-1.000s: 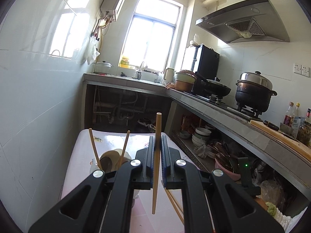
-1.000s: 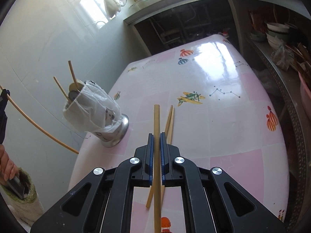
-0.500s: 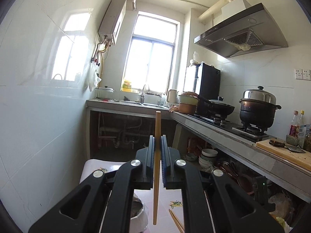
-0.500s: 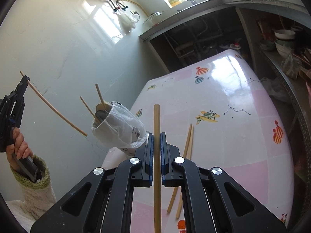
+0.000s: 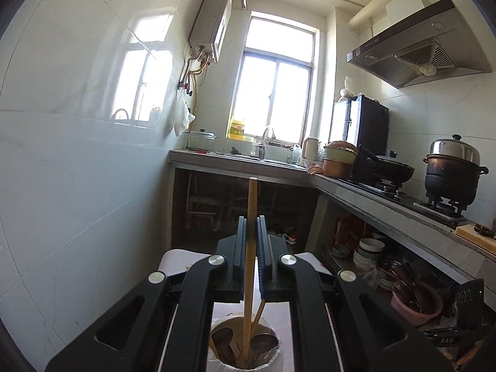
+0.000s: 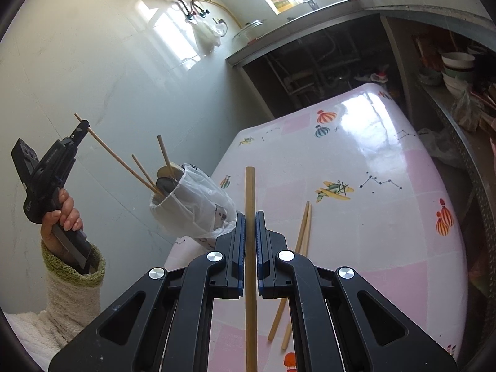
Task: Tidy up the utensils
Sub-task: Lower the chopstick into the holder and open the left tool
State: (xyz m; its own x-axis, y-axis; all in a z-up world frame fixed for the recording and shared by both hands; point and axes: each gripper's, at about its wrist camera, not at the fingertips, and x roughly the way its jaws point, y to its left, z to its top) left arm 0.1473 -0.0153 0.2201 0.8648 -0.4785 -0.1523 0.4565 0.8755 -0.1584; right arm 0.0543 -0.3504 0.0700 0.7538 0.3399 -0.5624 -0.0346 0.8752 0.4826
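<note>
so the left gripper is pinching a long pale wooden chopstick, and it's swung over since a second ago: back then the chopstick hung out over the pink patterned tabletop, now its lower tip is down inside the mouth of the round utensil holder wrapped in a white plastic bag, which sits by the tabletop's left edge near the wall. a couple of chopsticks and some dark spoons are already in there. looks like it just needs to let go and that one's sorted. the right gripper is pressed tight on a second pale wooden chopstick, lifted off the tabletop and waiting its turn i'd guess. two more loose wooden chopsticks are lying side by side mid-tabletop, so there's a bit left to do.
</note>
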